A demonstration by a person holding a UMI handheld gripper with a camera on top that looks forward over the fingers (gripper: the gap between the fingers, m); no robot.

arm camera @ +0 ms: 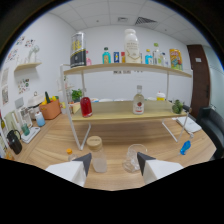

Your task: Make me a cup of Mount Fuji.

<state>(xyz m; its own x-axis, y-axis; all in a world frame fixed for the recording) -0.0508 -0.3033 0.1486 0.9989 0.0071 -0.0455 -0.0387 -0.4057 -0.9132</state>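
My gripper [114, 161] is open above the wooden table [115, 132], its two dark fingertips [85, 161] pointing inward. Between the fingers, toward the left one, stands a clear bottle with a cork-coloured lid [96, 154]. Just inside the right finger sits a clear glass cup [133, 156]. Neither is touched by the fingers. On the lower shelf [125, 114] beyond stand a red bottle [86, 107] and a clear bottle with a red-and-white label [138, 101].
A white two-level rack holds several bottles and boxes on its upper shelf [125, 67]. An orange pot [50, 109], a black mug [14, 141] and small items stand at the left. A blue object [185, 147] lies at the right, with a black chair [212, 122] beyond.
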